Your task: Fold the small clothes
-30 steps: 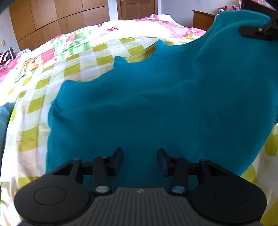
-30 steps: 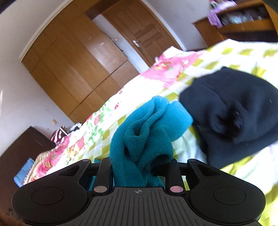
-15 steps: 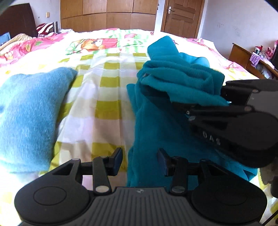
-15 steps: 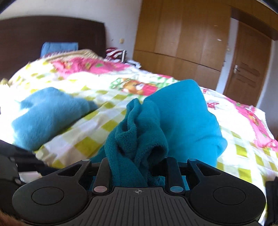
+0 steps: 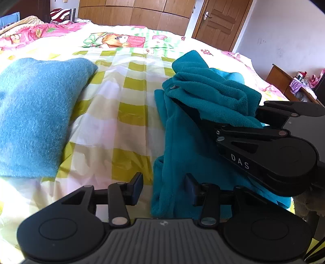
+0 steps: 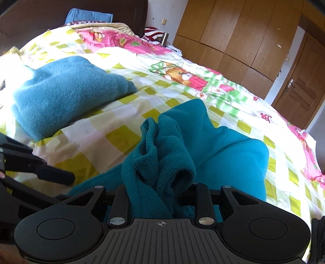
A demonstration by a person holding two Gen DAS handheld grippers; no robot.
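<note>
R gripper (image 6: 160, 195) pads hidden by bunched teal fleece garment (image 6: 162, 162) it's gripping.
Its jaws just eased wider; L gripper (image 5: 163, 187) gapes empty, teal now folded narrow vs spread flat earlier.

We get strong daylight blowing out the checked yellow-and-white bedsheet (image 5: 130, 113) at the left; fisheye bends the edges, corners go dark, focus stays pretty sharp.

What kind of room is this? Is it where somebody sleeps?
Yes, most likely a bedroom. There's a big bed with a checked quilt, a dark headboard with a blue pillow at one end, and wooden wardrobe doors along the wall.
</note>
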